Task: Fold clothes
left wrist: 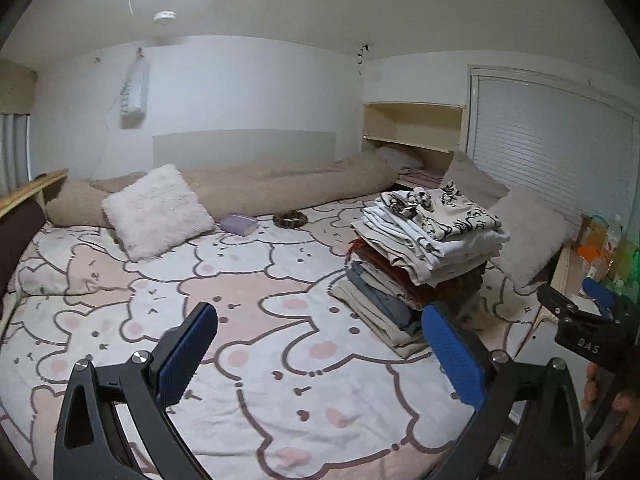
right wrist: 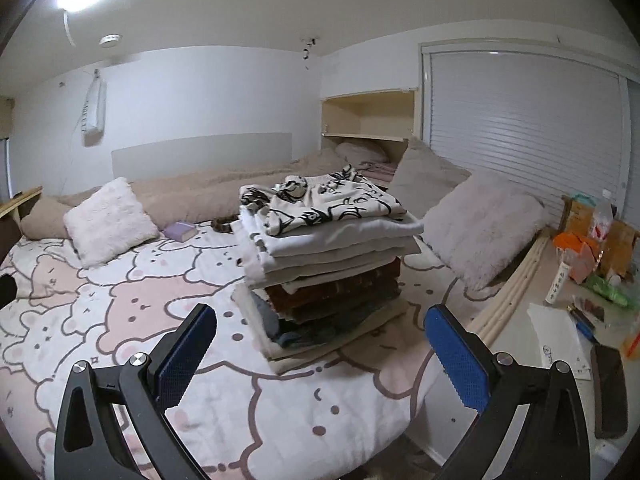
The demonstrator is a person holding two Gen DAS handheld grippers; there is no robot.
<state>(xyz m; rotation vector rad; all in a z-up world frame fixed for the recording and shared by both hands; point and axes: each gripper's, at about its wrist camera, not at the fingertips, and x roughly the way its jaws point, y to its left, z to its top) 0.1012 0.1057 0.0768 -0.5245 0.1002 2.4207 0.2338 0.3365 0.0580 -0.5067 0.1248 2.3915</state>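
Folded clothes [right wrist: 328, 256] sit stacked on the bed [right wrist: 120, 288], right of centre; left gripper [left wrist: 320, 354] and right gripper [right wrist: 320, 354] hover nearby, fingers spread, empty.

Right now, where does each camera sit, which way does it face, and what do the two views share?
Left wrist: on the left gripper, open above the bear-print bed, facing the headboard; the right gripper and some fingers show at right.
Right wrist: on the right gripper, open, facing the stack of folded clothes, with the cluttered side table at right.
Shared: the stack, pink pillow, purple book.
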